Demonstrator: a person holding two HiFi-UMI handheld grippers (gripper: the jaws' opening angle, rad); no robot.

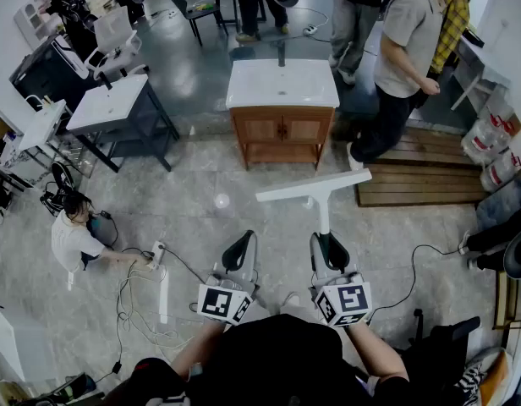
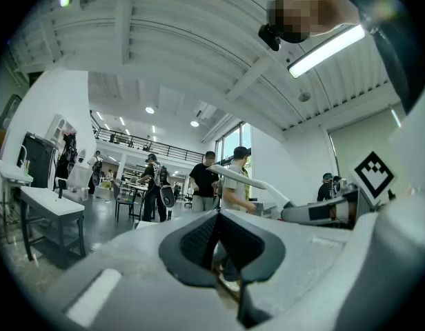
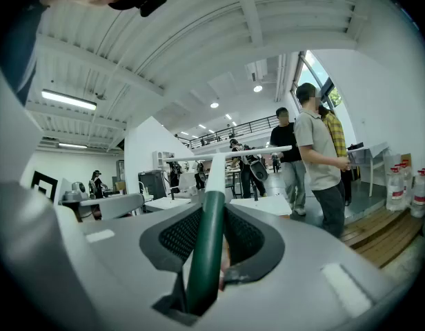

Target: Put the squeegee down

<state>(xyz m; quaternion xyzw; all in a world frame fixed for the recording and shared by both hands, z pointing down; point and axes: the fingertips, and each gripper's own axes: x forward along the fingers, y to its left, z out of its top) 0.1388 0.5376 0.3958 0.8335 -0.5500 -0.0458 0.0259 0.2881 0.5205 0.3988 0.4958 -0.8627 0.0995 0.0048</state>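
The squeegee (image 1: 315, 188) looked like white plastic with a smooth dark green handle (image 3: 207, 240), and the right gripper (image 3: 211, 221) was matt grey plastic with black, finely textured pads (image 3: 179, 236). At upper centre, the vanity cabinet (image 1: 282, 134) was brown wood under a glossy white basin (image 1: 282, 83).

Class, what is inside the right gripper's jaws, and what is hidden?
The squeegee: its green handle, clamped by the right gripper's pads. The butt end is covered by the gripper body.
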